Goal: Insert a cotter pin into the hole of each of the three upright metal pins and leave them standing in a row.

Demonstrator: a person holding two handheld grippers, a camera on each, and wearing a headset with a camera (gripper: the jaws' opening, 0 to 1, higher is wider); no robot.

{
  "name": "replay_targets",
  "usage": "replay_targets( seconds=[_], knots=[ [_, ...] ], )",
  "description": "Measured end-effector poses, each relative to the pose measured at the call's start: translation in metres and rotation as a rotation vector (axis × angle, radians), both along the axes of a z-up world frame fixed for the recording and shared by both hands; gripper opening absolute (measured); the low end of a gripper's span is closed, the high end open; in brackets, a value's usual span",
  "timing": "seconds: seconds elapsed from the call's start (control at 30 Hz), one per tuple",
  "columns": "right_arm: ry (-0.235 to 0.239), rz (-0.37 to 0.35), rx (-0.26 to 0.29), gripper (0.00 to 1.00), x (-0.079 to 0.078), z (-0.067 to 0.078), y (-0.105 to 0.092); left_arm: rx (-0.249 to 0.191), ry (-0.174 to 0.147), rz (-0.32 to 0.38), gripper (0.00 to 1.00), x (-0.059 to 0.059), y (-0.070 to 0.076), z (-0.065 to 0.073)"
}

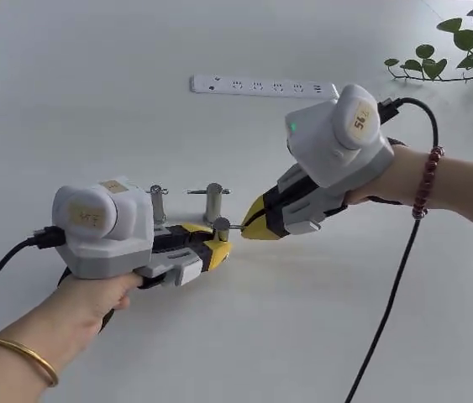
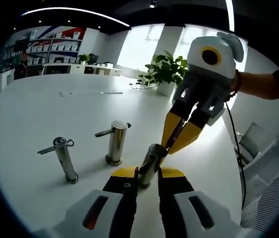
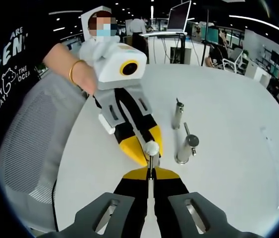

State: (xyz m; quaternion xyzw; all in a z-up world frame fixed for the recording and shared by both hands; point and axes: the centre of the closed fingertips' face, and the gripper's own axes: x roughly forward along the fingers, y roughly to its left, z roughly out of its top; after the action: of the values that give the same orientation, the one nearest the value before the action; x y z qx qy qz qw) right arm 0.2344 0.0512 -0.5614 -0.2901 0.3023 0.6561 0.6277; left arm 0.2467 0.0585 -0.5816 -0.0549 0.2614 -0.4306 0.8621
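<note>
Last of the three to fit, judging by the row: far metal pin [image 2: 65, 158] and middle metal pin [image 2: 115, 144] standing on the desk [image 1: 93, 101] with fitted cotter pins [image 2: 102, 132] through their heads.

Clamped in the left hand-held gripper [image 2: 148, 174], jaws closed on the lower shaft: the near metal pin [image 2: 151, 157], close to upright, foot on the desk, just beside the middle one. Pinched in the right hand-held gripper [image 3: 150, 174], jaws almost together: the third cotter pin [image 3: 150, 162], lying level with its free end at the near pin's head. Impossible to tell whether the tip is inside the hole.

To do it well:
- Sight the hole and bring the wire square to it, level with the desk.
- Push straight along the hole's line. Any sideways levering probably bends so thin a wire or tips the shaft.
- Hold the shaft low and firm against the push.
- Let go on the right first, then on the left, leaving the pin on its foot in line with the other two.

Desk white, smooth and matt, likely giving little grip to a narrow foot. Well beyond the work, a white power strip [image 1: 263, 86]; at the far right corner, a trailing green plant [image 1: 459, 50]. Around it an open office: shelves [image 2: 55, 37], a monitor [image 3: 181, 15], a mesh chair [image 3: 25, 144], strip lights overhead.
</note>
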Motion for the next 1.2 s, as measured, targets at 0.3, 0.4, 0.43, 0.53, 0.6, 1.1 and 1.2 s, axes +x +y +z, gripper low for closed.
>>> replay_targets(
  seconds=[0.3, 0.4, 0.43, 0.53, 0.6, 1.1, 1.2],
  knots=[
    [-0.002, 0.0, -0.002, 0.0, -0.001, 0.0, 0.007, -0.005, 0.009, 0.012, 0.14, -0.001, 0.0, -0.001],
    [-0.006, -0.004, -0.008, 0.0, -0.001, -0.002, 0.005, -0.004, 0.012, 0.016, 0.14, -0.001, 0.0, -0.002],
    [-0.006, -0.007, -0.009, 0.02, -0.001, -0.002, 0.005, -0.004, 0.013, 0.016, 0.14, -0.001, 0.0, -0.002],
    [-0.018, 0.0, -0.019, 0.05, -0.002, -0.001, 0.002, -0.004, 0.014, 0.018, 0.14, -0.001, 0.001, -0.002],
    [-0.029, -0.005, -0.018, 0.07, 0.001, 0.001, -0.001, -0.004, 0.015, 0.02, 0.14, -0.001, 0.0, -0.002],
    [-0.085, -0.018, -0.034, 0.0, 0.005, 0.002, 0.0, 0.004, 0.01, 0.02, 0.14, -0.001, 0.002, -0.004],
    [-0.082, -0.016, -0.029, 0.0, 0.002, 0.002, 0.004, 0.007, 0.009, 0.021, 0.14, 0.0, 0.002, -0.004]
  ],
)
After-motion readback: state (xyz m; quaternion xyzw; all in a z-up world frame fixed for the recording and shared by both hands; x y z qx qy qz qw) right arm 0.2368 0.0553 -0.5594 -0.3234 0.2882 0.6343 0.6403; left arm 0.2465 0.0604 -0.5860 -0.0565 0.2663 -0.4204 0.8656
